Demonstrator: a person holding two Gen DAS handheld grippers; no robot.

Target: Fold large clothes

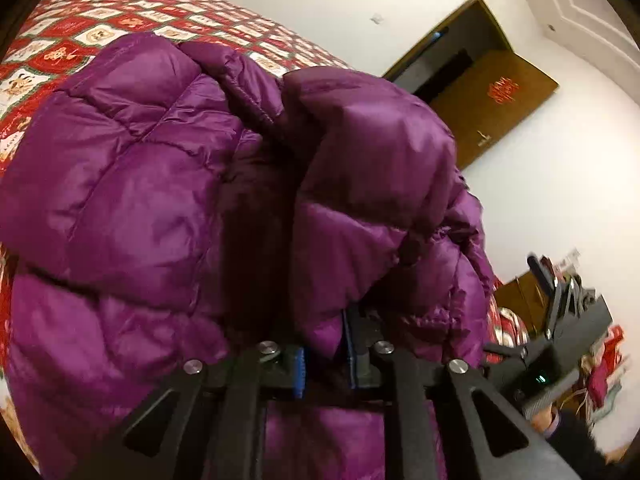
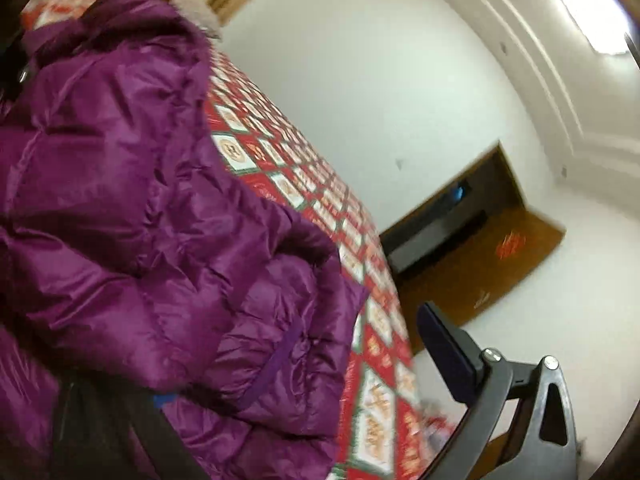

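- My left claw point(image 1: 324, 354) sits nearly closed with a fold of the purple jacket point(image 1: 132, 184) pinched between its blue pads point(image 1: 299, 364), carrying that part over the rest of the jacket on the bed point(image 1: 100, 32).
- My right claw point(image 2: 256, 364) stands wide open; one finger point(image 2: 448, 352) hangs in clear air past the bed's edge, the other is hidden behind the jacket, and it holds nothing.
- To do this fold well, I judge the left claw should lay its fold flat on the padded body before letting go, since slick, puffy fabric tends to spring back.
- The right claw, seen low at the edge of the left view, looks free to press the bulk down or take a fresh edge.
- The jacket lies heaped on a red patchwork quilt point(image 2: 360, 248).
- White walls point(image 2: 360, 80) surround the bed; a brown door point(image 1: 492, 104) stands open.
- Clutter by the far bedside is too blurred to name.
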